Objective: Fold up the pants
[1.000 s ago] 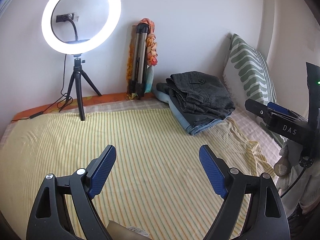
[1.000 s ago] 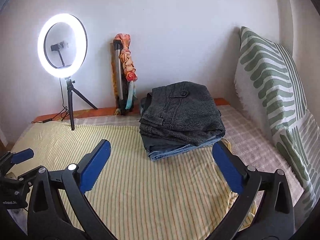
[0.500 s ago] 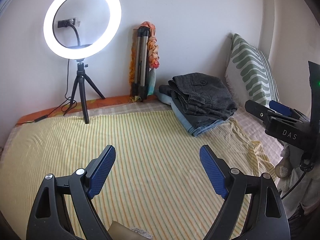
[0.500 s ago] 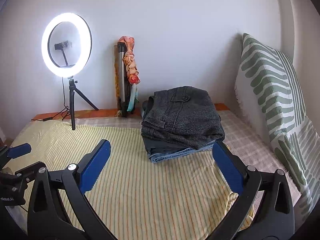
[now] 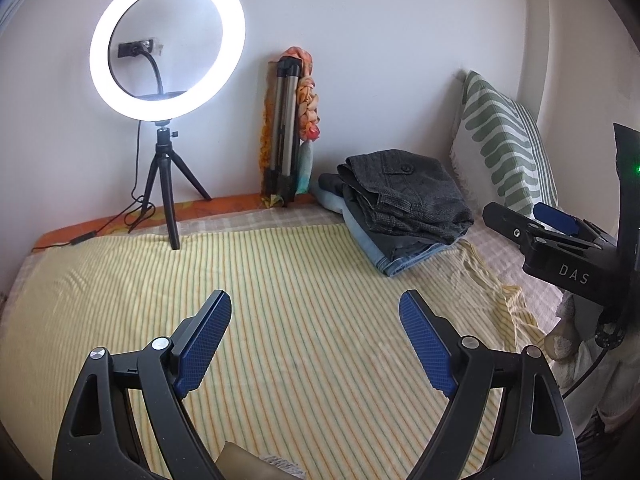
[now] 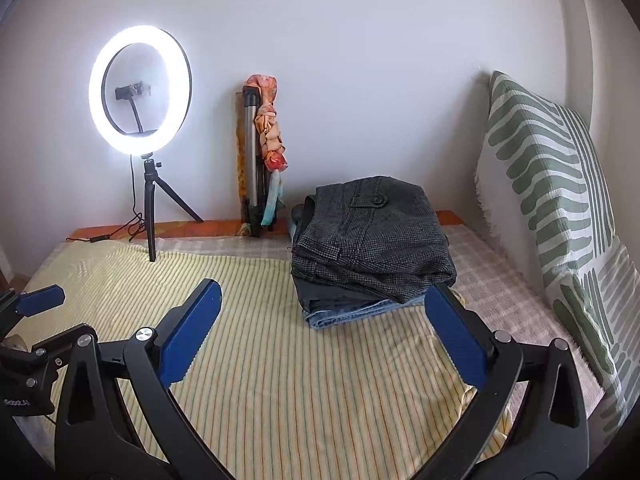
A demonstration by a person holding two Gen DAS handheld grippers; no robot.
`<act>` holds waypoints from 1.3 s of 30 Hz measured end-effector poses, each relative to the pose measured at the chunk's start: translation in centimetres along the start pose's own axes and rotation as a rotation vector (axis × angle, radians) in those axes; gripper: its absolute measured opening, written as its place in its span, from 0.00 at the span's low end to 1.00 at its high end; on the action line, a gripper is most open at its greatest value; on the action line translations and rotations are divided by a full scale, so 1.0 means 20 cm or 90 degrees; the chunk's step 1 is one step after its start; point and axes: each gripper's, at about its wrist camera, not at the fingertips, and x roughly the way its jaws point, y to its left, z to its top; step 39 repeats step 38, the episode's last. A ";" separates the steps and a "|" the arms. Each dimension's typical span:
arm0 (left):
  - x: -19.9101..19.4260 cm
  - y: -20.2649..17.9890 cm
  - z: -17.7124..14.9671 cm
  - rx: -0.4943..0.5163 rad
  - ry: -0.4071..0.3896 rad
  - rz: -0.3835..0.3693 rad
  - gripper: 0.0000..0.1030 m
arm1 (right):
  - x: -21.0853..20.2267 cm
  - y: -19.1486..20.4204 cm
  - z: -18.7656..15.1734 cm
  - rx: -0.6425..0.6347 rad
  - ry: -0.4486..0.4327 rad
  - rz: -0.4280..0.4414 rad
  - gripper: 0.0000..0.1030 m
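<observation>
Here, "DAS" printed on right gripper [image 5: 560,224], folded pants [image 6: 372,236] stacked beyond

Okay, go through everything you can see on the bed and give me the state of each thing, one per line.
Left gripper: open, empty, above the striped sheet.
Right gripper: open, empty.
Grey pants: folded, top of the stack.
Jeans: folded, bottom of the stack.
Ring light: lit, upright on its tripod.
Spare tripod: collapsed, against the wall.
Pillow: propped upright.
</observation>
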 end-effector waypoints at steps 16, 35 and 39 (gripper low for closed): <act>-0.02 -0.01 0.01 0.000 -0.008 -0.003 0.84 | 0.00 0.01 0.00 -0.001 -0.002 0.001 1.00; -0.02 -0.04 -0.01 0.023 -0.025 0.008 0.84 | 0.00 0.01 -0.01 -0.004 0.002 -0.005 1.00; -0.02 -0.05 -0.01 0.035 -0.021 0.012 0.84 | 0.02 0.00 -0.02 -0.003 0.007 -0.002 1.00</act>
